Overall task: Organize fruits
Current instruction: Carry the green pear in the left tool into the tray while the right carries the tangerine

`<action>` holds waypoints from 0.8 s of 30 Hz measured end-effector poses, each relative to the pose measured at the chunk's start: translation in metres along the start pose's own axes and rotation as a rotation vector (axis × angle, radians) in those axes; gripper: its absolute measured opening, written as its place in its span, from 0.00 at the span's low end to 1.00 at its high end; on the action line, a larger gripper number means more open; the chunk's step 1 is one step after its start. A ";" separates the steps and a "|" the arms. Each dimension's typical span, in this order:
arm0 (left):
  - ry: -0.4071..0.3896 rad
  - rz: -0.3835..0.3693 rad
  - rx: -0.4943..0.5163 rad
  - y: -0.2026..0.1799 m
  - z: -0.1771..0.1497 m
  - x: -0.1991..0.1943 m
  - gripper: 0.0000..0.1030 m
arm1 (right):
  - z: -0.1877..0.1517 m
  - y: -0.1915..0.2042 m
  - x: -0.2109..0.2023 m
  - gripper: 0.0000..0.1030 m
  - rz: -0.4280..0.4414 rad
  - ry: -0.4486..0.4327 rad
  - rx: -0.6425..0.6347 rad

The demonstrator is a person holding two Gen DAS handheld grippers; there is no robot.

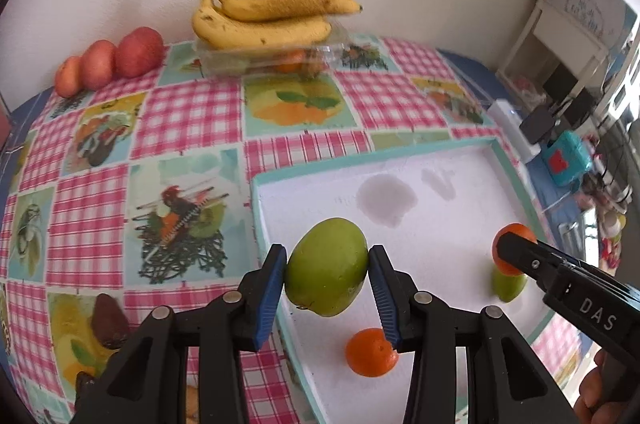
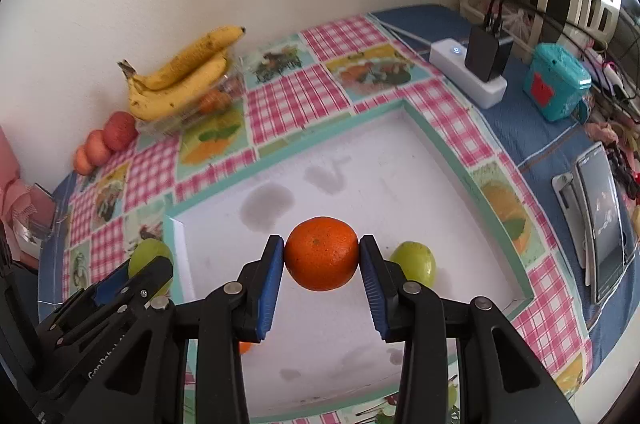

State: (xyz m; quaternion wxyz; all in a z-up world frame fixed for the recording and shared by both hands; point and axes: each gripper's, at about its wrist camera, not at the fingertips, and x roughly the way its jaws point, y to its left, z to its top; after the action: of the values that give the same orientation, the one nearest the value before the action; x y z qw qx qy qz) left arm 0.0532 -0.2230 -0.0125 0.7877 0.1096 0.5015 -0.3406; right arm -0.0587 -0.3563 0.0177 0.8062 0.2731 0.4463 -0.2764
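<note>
My left gripper point(image 1: 327, 274) is shut on a green mango point(image 1: 326, 266), held above the left rim of the white tray point(image 1: 440, 160). My right gripper point(image 2: 322, 260) is shut on an orange point(image 2: 322, 253), held above the tray's floor point(image 2: 460, 184). In the left wrist view the right gripper point(image 1: 516, 252) shows with that orange point(image 1: 518, 230). A second orange point(image 1: 370, 352) and a small green fruit point(image 1: 509, 284) lie in the tray. The green fruit also shows in the right wrist view point(image 2: 414, 260).
Bananas point(image 1: 264, 20) rest on a clear plastic box point(image 1: 272, 58) by the wall. Three red apples point(image 1: 112, 60) line up to its left. A white power strip point(image 2: 468, 72), a teal toy point(image 2: 556, 84) and a phone point(image 2: 604, 216) lie right of the tray.
</note>
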 end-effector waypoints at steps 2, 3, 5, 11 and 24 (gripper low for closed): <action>0.021 0.018 0.012 -0.003 -0.004 0.009 0.44 | 0.000 -0.002 0.011 0.39 -0.012 0.028 -0.001; 0.028 0.020 0.015 -0.003 -0.005 0.013 0.44 | -0.001 -0.004 0.016 0.39 -0.015 0.042 0.001; 0.038 0.018 0.015 -0.004 -0.007 0.017 0.44 | -0.004 -0.007 0.028 0.39 -0.013 0.078 0.009; 0.058 0.032 0.023 -0.004 -0.009 0.025 0.44 | -0.008 -0.010 0.046 0.39 -0.015 0.128 0.022; 0.076 0.050 0.027 -0.004 -0.011 0.032 0.44 | -0.008 -0.014 0.059 0.39 -0.030 0.171 0.031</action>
State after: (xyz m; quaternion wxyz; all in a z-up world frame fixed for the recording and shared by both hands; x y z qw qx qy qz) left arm 0.0514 -0.2340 -0.0444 0.7748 0.1458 0.5235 -0.3231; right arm -0.0463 -0.3722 -0.0404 0.7565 0.3015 0.5132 -0.2710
